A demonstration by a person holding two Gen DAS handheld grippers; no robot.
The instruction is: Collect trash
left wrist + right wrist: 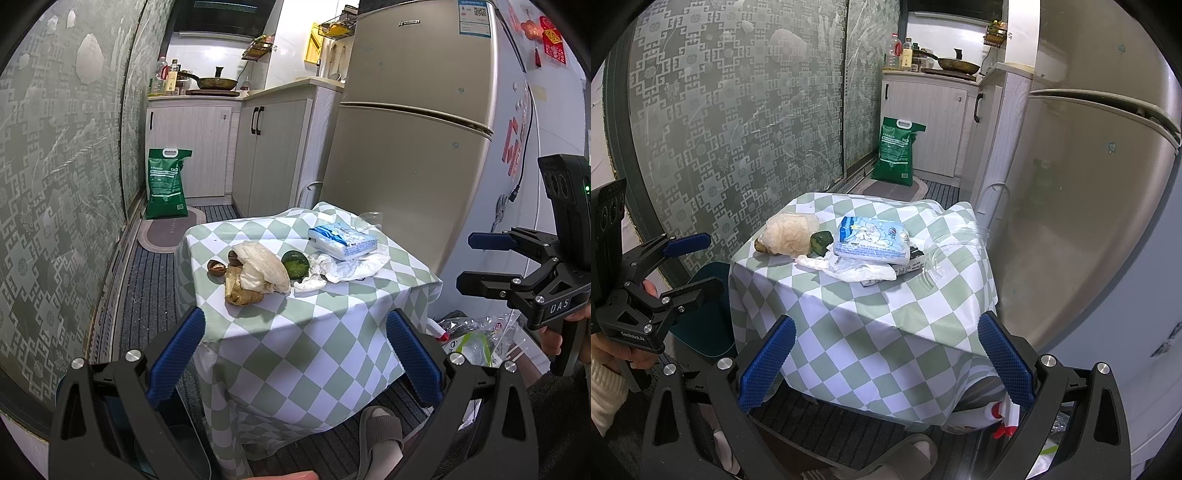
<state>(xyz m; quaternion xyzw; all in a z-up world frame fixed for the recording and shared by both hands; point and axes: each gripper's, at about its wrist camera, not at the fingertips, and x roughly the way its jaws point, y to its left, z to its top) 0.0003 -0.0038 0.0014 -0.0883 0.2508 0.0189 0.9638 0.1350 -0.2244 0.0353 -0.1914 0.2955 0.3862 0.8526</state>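
Note:
A small table with a green-and-white checked cloth (303,332) (871,314) holds trash: a crumpled beige paper wrapper (264,264) (790,230), brown peels and shells (216,268), a green fruit half (295,265) (820,242), crumpled white tissue and plastic (343,267) (857,268), a blue-and-white tissue pack (343,240) (873,238) and a clear plastic cup (369,218) (955,247). My left gripper (295,354) (696,264) is open and empty, short of the table's near edge. My right gripper (886,363) (476,260) is open and empty, to the table's right.
A fridge (413,140) stands right behind the table. A dark teal bin (701,314) sits on the floor left of the table. A plastic bag with litter (476,336) and a spray bottle (1001,417) lie to its right. A green sack (166,184) leans on the cabinets. Slippered feet (376,439) are below.

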